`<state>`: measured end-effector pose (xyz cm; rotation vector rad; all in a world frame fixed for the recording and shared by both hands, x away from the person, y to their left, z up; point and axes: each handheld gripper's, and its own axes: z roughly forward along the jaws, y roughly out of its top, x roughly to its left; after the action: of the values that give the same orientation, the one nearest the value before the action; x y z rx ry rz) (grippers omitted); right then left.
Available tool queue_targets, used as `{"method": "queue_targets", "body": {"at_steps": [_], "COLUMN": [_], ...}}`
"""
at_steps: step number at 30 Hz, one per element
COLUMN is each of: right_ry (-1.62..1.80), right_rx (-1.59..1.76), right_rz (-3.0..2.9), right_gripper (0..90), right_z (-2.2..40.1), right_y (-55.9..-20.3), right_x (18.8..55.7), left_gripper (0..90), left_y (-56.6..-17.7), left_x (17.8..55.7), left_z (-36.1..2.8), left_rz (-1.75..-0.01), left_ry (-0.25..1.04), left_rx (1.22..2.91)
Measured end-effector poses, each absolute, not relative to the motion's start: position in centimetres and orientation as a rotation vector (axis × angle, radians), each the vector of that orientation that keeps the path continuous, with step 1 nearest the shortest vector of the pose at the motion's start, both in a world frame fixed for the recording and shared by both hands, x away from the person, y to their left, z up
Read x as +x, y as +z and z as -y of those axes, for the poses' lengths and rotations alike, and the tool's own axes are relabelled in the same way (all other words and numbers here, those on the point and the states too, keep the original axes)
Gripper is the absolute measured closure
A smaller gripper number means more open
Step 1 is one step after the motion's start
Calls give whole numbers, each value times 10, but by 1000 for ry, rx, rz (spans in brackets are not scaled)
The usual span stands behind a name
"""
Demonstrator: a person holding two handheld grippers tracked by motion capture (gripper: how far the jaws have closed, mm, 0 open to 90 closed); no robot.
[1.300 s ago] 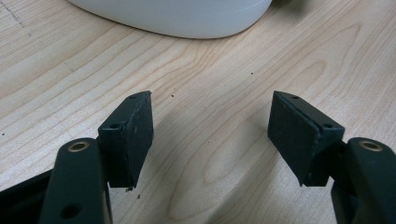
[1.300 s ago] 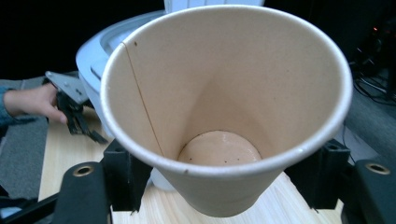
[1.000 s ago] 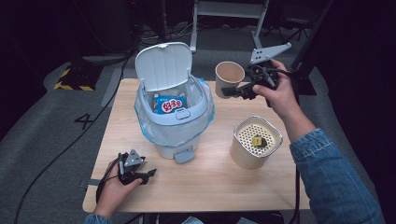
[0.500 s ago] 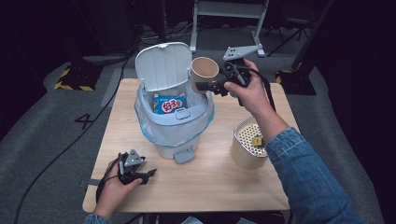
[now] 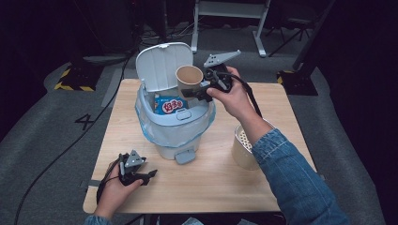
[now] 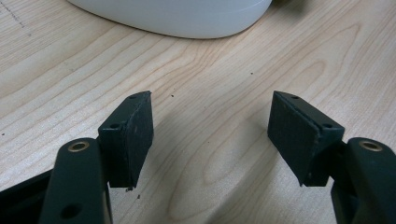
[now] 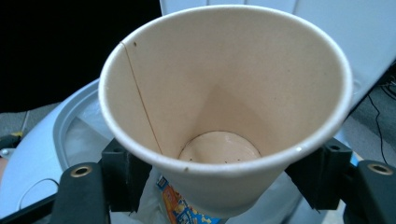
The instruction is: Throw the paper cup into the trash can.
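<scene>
the right gripper (image 5: 199,90) is closed on the paper cup (image 5: 189,78), upper middle of the frame, above the open bin (image 5: 174,123). the left gripper (image 5: 141,173), lower left on the table (image 5: 225,183), stands wide open and holds nothing.

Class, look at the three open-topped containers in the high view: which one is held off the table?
The brown paper cup, clamped by the right gripper above the lined bin. The bin and the cream canister both stand on the table.

A light wooden table (image 5: 281,108) stands on grey carpet (image 5: 56,136) in a dim room. A white "4" (image 5: 82,121) marks the floor at left, black-and-yellow hazard tape (image 5: 70,86) lies farther back, and a white metal frame (image 5: 230,14) stands beyond.
</scene>
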<state>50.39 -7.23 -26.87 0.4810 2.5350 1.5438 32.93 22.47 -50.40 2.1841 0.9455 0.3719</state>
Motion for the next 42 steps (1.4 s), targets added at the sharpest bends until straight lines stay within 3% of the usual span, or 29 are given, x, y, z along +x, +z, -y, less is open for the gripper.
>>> {"method": "queue_targets", "body": {"at_steps": [8, 9, 11, 23, 31, 42], "right_ry": [1451, 1443, 1472, 1542, 1487, 1412], "right_rx": [440, 423, 400, 390, 419, 530], "right_rz": [-2589, -2587, -2582, -2483, -2459, -2436], "right_gripper": [285, 271, 153, 170, 233, 250], "right_z": [65, 64, 63, 72, 104, 168], "right_y": [-274, -274, -275, -263, -248, -241], "right_x": [500, 500, 498, 486, 466, 450], "left_gripper": [318, 319, 320, 320, 319, 318], "left_y": [-504, -504, -504, -504, -504, -504], "left_x": [329, 329, 329, 329, 330, 331], "left_z": [-225, -225, -225, -225, -225, -227], "left_rz": [-943, -943, -944, -945, -941, -931], "left_ry": [378, 375, 372, 368, 366, 355], "left_rx": [2185, 2186, 2185, 2186, 2187, 2189]}}
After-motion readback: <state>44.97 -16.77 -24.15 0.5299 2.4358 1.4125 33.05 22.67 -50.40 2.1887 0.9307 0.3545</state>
